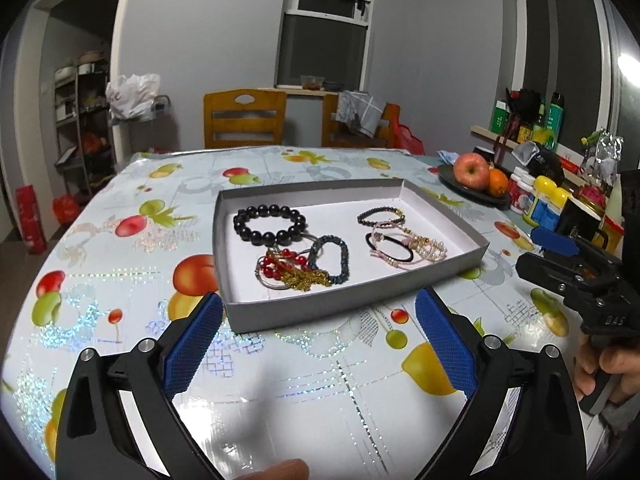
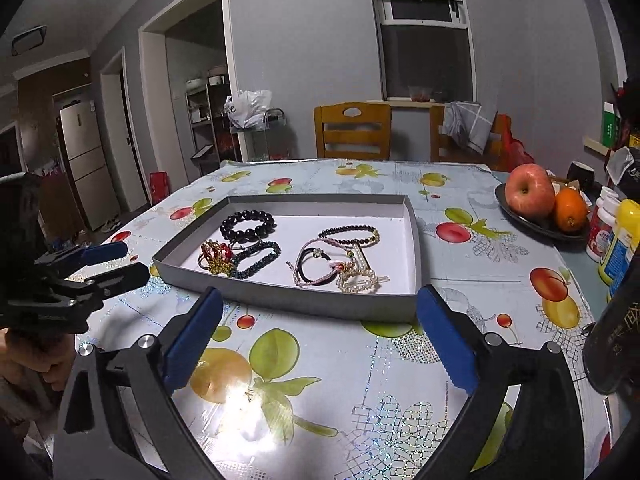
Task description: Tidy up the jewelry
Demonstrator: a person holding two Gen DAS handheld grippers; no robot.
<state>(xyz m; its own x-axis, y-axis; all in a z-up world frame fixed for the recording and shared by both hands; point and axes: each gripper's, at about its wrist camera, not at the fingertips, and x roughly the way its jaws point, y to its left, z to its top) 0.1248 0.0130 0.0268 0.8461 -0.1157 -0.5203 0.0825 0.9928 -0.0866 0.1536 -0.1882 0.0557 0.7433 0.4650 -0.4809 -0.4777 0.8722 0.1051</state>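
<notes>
Both tongs, left (image 1: pixel 318 344) and right (image 2: pixel 320 340), gape empty before the crosswise-lying gray tray (image 1: pixel 360 300).

Brightness: moderate indoors, cool cast; dark window panes (image 2: pixel 428 60).
Source: overhead, seemingly behind the cameras; bright lamp flare at right edge (image 1: pixel 630 64).
Glare: white hotspot on glossy fruit-print surface (image 2: pixel 240 394); another near bottom (image 1: pixel 224 416); holographic sparkle in patches.
Shadows: soft, short, inside grey shallow cardboard tray (image 1: pixel 234 300).
Distortion: strong fisheye bending of door frames and surface edges; black vignette at corners.
Focus: centre sharp; blurred fingertip at bottom edge (image 1: pixel 284 468).
</notes>
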